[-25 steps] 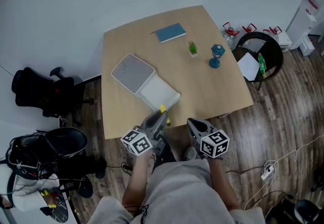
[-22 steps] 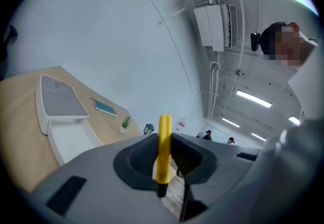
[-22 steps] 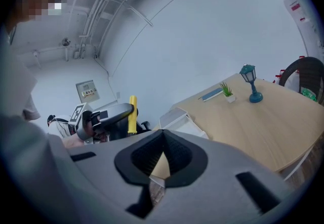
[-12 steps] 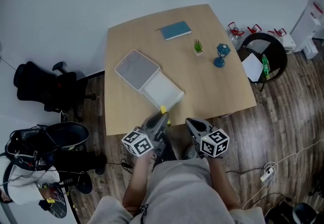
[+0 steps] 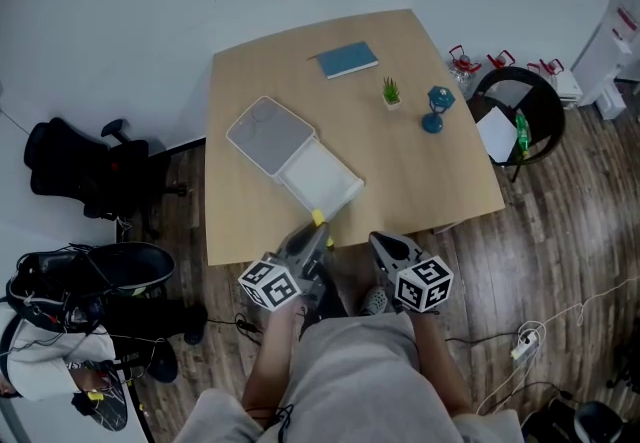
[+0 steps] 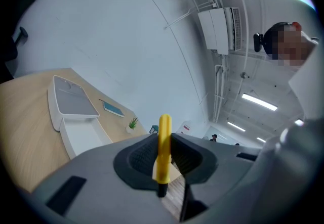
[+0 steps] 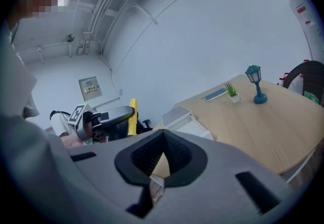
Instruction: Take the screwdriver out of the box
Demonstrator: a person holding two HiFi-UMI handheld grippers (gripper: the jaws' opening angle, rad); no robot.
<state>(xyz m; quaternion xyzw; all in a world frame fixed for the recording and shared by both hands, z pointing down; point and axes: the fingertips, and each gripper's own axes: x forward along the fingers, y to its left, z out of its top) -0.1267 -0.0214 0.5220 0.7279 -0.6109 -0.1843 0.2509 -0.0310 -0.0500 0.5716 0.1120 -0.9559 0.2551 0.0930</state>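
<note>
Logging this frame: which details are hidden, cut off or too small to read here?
- Screwdriver: its tip, in the left gripper view, is hidden behind the left gripper clamping it.
- Box: its near end, in the left gripper view, is cut off by that gripper. The head view is too small to show any small leftover parts.
- Blue book: its cover print is too small in the head view.

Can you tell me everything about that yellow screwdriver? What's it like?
The slim yellow screwdriver has a smooth, plastic-looking handle with a rounded top and a short dark part at its lower end. It stands almost upright, pinched between the dark ribbed pads of the left gripper. It is outside the open white box, close to its near end.
</note>
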